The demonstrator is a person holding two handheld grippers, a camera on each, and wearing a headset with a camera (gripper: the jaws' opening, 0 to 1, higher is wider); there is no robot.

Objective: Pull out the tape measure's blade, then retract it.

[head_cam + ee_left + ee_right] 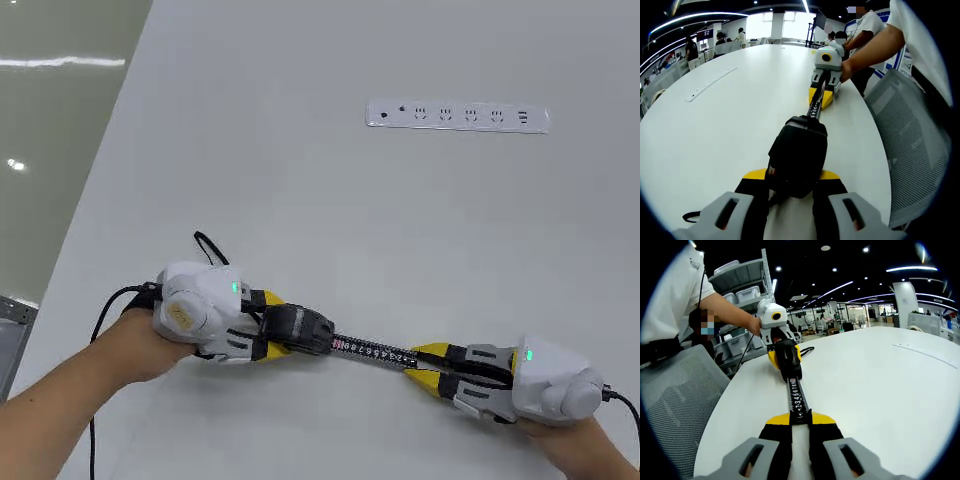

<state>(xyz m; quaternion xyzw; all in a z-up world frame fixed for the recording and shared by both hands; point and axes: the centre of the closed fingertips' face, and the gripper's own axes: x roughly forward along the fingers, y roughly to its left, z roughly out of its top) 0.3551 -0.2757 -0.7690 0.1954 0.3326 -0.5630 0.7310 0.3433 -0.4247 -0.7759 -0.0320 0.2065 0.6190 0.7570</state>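
A black tape measure case (297, 329) rests low over the white table, and my left gripper (272, 334) is shut on it. The case sits between that gripper's yellow-tipped jaws in the left gripper view, tape measure (799, 156). A dark blade (372, 351) with white numerals runs from the case to my right gripper (425, 368), which is shut on the blade's end. The blade (796, 394) leads from the right gripper (799, 419) back to the case (789, 358). The right gripper (821, 95) appears ahead in the left gripper view.
A white power strip (457, 116) lies flat at the far right of the white table (320, 200). A thin black cable loop (208, 246) trails behind the left gripper. A mesh chair back (912, 145) stands by the table's near edge. Several people stand in the background.
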